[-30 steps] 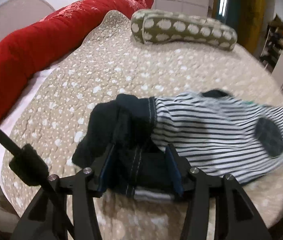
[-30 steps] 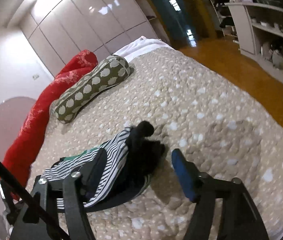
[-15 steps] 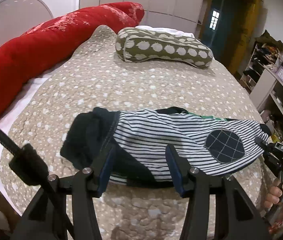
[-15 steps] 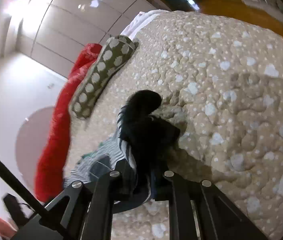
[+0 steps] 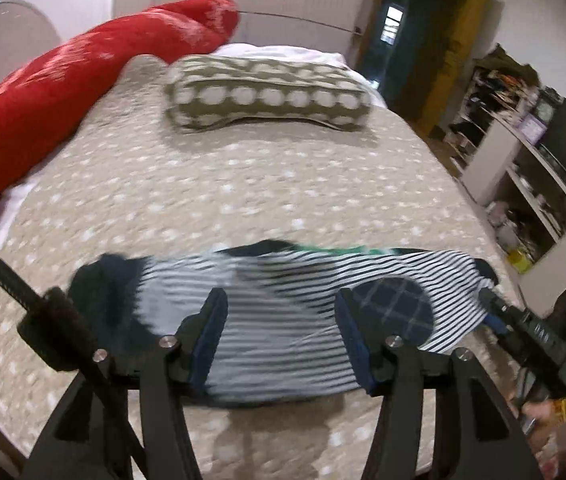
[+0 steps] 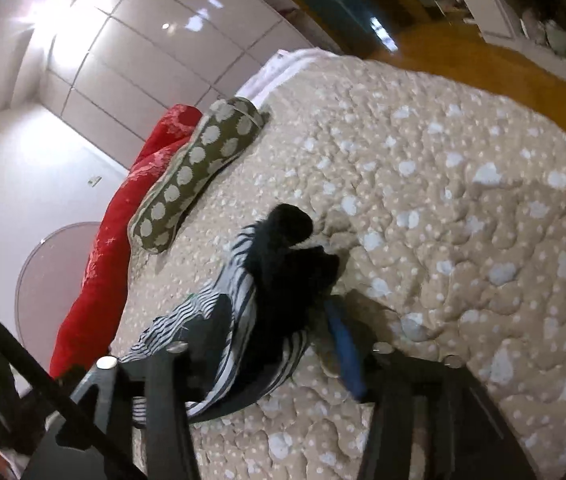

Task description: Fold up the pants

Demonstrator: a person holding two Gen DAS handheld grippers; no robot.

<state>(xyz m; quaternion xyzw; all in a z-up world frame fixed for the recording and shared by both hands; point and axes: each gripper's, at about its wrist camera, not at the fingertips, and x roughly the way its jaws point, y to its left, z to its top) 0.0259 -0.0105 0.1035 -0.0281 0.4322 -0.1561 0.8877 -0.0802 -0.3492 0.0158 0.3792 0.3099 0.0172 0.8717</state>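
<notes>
The striped pants point(image 5: 283, 320) are seen laid out lengthwise in a band on the bed point(image 5: 243, 200), on the near side of the spotted pillow point(image 5: 267, 96), with dark cuffs bunched at each end; further folds are judged to remain. The left claw point(image 5: 281, 340) is opening above the cloth, nothing gripped, while the right claw point(image 6: 267, 352) is opening around the dark end, its hold apparently released

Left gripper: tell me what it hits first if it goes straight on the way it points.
Probably the striped pants, which lie on the bed right ahead of the opening left gripper; nothing is clamped between its jaws.
</notes>
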